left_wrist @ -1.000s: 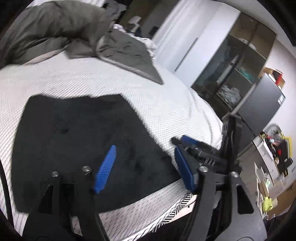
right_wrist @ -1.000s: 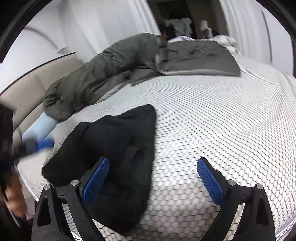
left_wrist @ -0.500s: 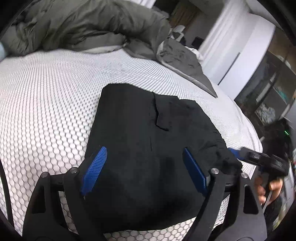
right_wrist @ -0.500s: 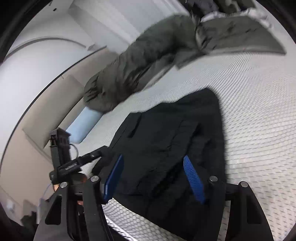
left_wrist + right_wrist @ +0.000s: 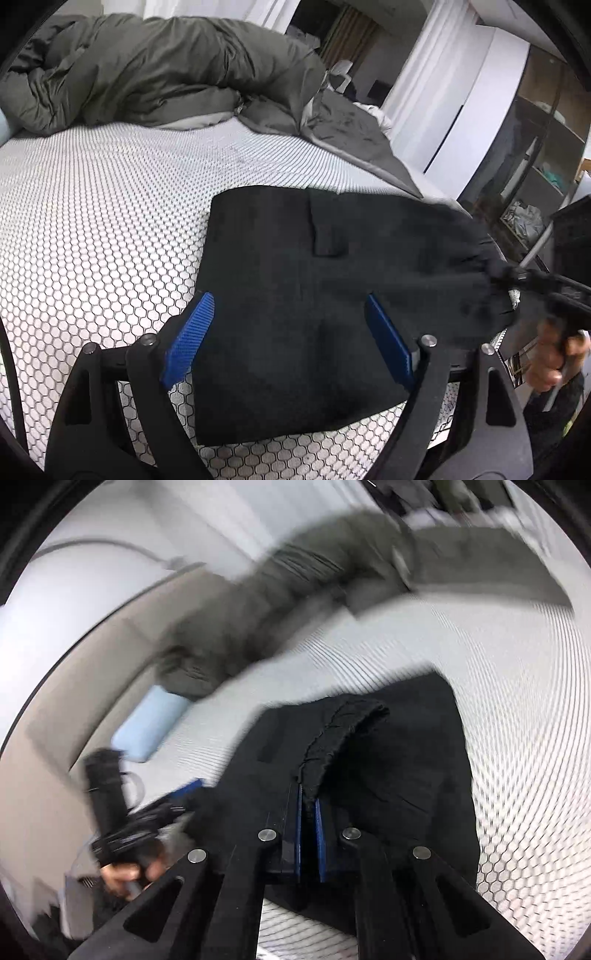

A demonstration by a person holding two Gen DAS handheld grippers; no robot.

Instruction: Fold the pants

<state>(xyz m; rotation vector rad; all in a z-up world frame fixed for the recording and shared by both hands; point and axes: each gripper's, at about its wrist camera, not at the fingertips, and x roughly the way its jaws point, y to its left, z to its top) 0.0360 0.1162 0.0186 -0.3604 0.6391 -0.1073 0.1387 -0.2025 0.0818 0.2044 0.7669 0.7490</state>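
Note:
Black pants (image 5: pixel 332 229) lie folded on the white honeycomb-patterned bed (image 5: pixel 92 221). My left gripper (image 5: pixel 288 297) hovers open over their near left part, its blue pads apart and pressing on nothing. My right gripper (image 5: pixel 308 794) is shut on a bunched edge of the pants (image 5: pixel 406 757), and the fabric rises in a ridge from its pads. In the left wrist view the right gripper (image 5: pixel 517 278) pinches the pants' right corner, held by a hand (image 5: pixel 554 354). In the blurred right wrist view the left gripper (image 5: pixel 184 790) shows at the pants' left side.
A rumpled grey duvet (image 5: pixel 166 74) lies along the far side of the bed. A light blue pillow (image 5: pixel 151 723) sits by the headboard. Open shelves and a white wardrobe (image 5: pixel 461 110) stand beyond the bed's right edge.
My right gripper has shut on the pants' edge and pulled it up. My left gripper has swung over the near left part of the pants, still open.

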